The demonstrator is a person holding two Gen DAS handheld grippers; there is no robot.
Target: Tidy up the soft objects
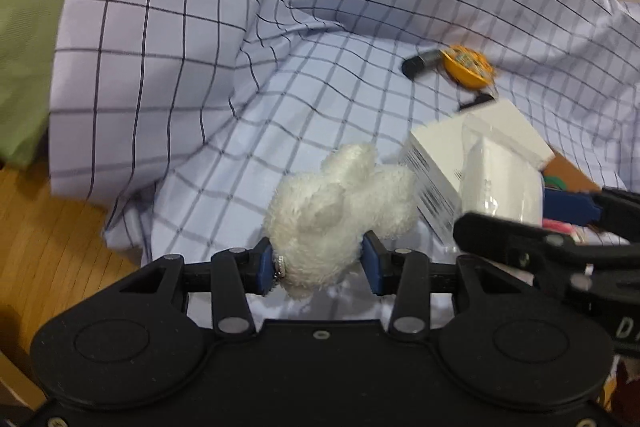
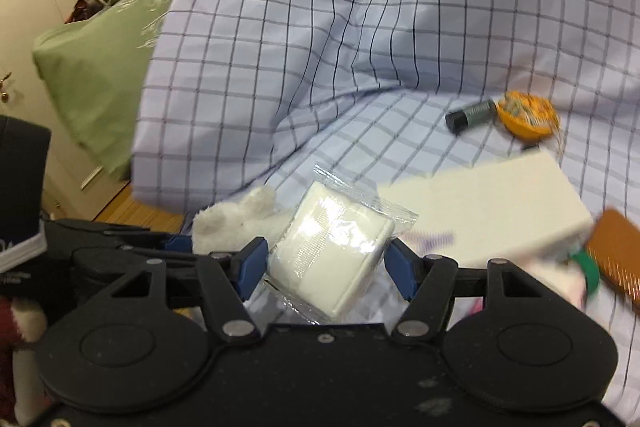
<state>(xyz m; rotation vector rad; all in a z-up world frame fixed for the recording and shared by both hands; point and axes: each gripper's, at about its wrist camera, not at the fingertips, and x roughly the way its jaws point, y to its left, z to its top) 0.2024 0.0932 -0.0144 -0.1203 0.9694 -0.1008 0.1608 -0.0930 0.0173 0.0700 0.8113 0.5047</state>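
My left gripper (image 1: 318,265) is shut on a small white plush toy (image 1: 340,211) and holds it above the checked lilac blanket (image 1: 280,27). My right gripper (image 2: 326,267) is shut on a white soft pack in clear plastic wrap (image 2: 332,251). The plush also shows in the right wrist view (image 2: 232,223), just left of the pack. The right gripper with its pack (image 1: 500,183) shows at the right edge of the left wrist view, close beside the plush.
A white box (image 2: 488,203), an orange round case (image 2: 528,115) and a dark tube (image 2: 470,115) lie on the blanket to the right. A brown comb (image 2: 616,255) lies at the far right. A green pillow (image 2: 100,67) and wooden floor (image 1: 48,227) are on the left.
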